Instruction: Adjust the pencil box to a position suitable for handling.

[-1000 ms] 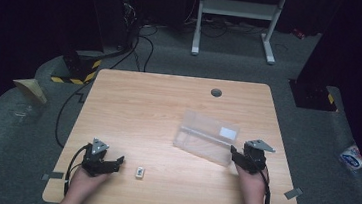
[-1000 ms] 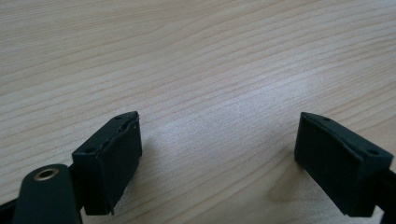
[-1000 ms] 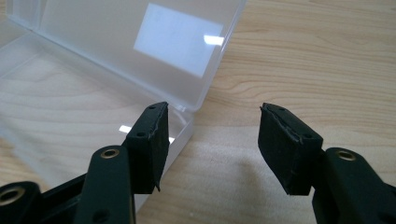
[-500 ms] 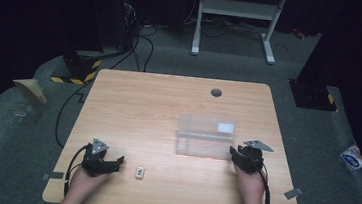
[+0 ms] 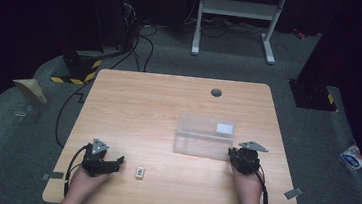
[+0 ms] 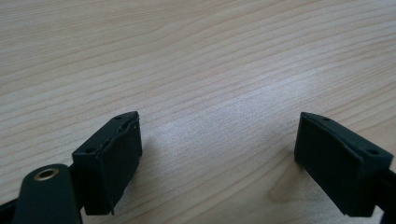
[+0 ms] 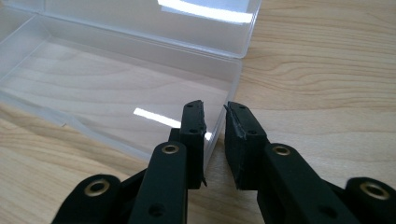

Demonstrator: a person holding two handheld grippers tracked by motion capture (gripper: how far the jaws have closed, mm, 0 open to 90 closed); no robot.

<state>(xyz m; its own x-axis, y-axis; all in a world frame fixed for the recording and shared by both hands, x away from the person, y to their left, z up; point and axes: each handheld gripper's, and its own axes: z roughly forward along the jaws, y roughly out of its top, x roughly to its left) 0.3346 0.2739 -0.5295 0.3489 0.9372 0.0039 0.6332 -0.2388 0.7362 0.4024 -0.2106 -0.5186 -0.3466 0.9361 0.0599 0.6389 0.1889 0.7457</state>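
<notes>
A clear plastic box (image 5: 204,137) lies open on the wooden table (image 5: 158,105), right of the middle. My right gripper (image 5: 234,155) sits at the box's right end. In the right gripper view its jaws (image 7: 215,116) stand one inside and one outside the box's thin side wall (image 7: 224,100), closed on it. My left gripper (image 5: 115,162) rests near the front left of the table, open, with bare wood between its jaws (image 6: 217,154). A small white object (image 5: 139,172) lies just right of it.
A dark round grommet (image 5: 216,92) is set in the table near its far edge. Cables (image 5: 139,43) and a white stand (image 5: 235,9) are on the floor beyond the table. A blue and white packet (image 5: 352,157) lies on the floor at the right.
The box, held at its right end, has swung from a slant to lie square with the table edge and settled flat. The left gripper has stayed put.
</notes>
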